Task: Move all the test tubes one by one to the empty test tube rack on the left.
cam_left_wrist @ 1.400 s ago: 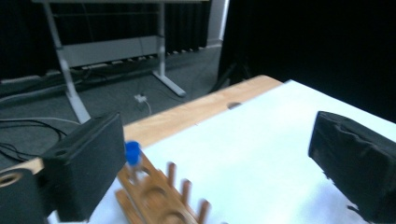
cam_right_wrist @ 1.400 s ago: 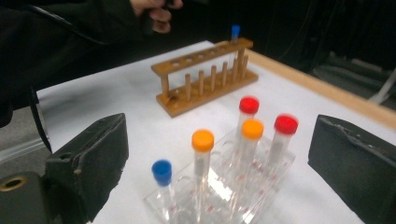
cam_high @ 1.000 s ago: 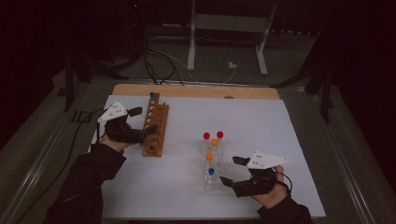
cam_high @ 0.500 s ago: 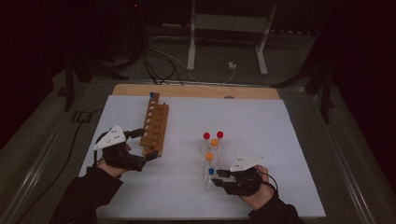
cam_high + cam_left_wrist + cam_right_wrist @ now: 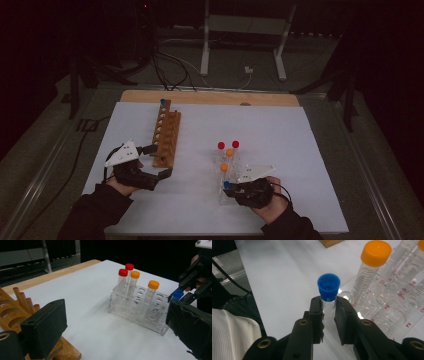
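While the blue-capped tube point(image 5: 328, 293) stands upright in the clear rack point(image 5: 140, 312), cap up, the right gripper point(image 5: 328, 312) has just closed on it below the cap. The left gripper point(image 5: 159, 161) rests spread apart by the wooden rack point(image 5: 166, 138) on the tabletop point(image 5: 280, 130)

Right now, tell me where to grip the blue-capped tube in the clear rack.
Grip the blue-capped tube on its bare wall just under the cap, from the rack's open near end. It stands upright in the clear rack with no neighbours there, and the right gripper has closed on that spot.
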Tool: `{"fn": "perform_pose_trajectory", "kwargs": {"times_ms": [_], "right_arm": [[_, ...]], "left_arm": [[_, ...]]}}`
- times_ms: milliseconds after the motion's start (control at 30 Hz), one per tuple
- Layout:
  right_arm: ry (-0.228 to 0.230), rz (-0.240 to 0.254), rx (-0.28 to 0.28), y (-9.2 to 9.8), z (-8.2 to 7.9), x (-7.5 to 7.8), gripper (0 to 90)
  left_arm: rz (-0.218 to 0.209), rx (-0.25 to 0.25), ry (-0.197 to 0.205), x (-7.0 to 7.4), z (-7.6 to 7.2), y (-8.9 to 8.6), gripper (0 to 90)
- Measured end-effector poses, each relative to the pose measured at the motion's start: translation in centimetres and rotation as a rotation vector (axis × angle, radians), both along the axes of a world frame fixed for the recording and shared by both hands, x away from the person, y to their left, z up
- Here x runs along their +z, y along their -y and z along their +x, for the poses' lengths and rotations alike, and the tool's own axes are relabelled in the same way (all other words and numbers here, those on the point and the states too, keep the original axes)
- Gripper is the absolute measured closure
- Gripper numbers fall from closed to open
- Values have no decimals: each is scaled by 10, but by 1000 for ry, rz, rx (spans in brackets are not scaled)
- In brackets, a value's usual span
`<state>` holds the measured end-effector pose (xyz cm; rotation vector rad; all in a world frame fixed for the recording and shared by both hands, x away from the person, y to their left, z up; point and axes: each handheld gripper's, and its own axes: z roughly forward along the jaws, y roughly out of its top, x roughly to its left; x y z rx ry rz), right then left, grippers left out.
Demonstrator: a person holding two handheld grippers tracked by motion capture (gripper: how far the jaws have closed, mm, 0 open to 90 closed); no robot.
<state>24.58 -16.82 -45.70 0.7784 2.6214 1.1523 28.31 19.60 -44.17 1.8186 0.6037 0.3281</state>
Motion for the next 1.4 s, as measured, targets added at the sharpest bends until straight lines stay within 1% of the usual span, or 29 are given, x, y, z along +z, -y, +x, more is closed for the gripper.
{"fn": "perform_pose_trajectory", "kwargs": {"times_ms": [67,167,267,433,567,667,733,833,867,933,1033,1067,1133,1300,1400], "right_arm": [[9,-7,2,-1,-1,0,770],[27,-4,4,-1,-3,2,773],[50,7,9,1,-5,9,774],[82,20,16,3,-7,28,774],[109,40,21,6,-9,48,774],[123,61,29,8,-11,61,774],[142,71,33,8,-11,70,774],[158,89,44,5,-11,79,774],[158,92,53,3,-10,80,775],[153,100,62,-1,-9,80,774],[139,88,86,-12,-6,75,774],[133,83,94,-16,-5,72,774],[121,74,107,-22,-3,67,774],[91,58,132,-35,2,58,774],[84,52,143,-41,4,54,774]], "left_arm": [[2,0,-2,0,0,0,44],[-1,-2,-4,0,0,0,44],[0,-9,-4,2,-1,0,44],[-8,-23,-1,6,-3,1,44],[-7,-35,11,11,-7,2,43],[-17,-44,19,16,-9,2,44],[-23,-53,25,20,-11,3,44],[-28,-72,33,27,-13,6,44],[-26,-80,38,29,-14,7,44],[-23,-104,32,32,-15,11,44],[-17,-133,28,34,-16,19,45],[-14,-147,18,35,-16,22,45],[-2,-146,28,34,-17,28,56],[10,-188,6,29,-16,43,60],[2,-217,-10,27,-17,51,68]]}}
